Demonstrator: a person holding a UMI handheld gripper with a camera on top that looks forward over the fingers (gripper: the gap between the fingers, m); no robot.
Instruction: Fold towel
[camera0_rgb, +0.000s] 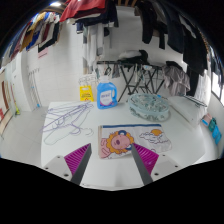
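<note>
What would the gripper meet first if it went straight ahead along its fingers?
Most likely the printed towel, lying flat on the white table just ahead of the open gripper. Wire hangers lie off to the side; depth is uncertain.

Laundry room, hanging clothes (160, 25), drying rack (135, 72), wire hangers (68, 122)

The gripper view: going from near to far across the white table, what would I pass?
The gripper's open pink-padded fingers, then the printed towel with a cartoon face lying flat between and just ahead of them, then the pale blue patterned cloth, then the dark clothes rack beyond the table.
</note>
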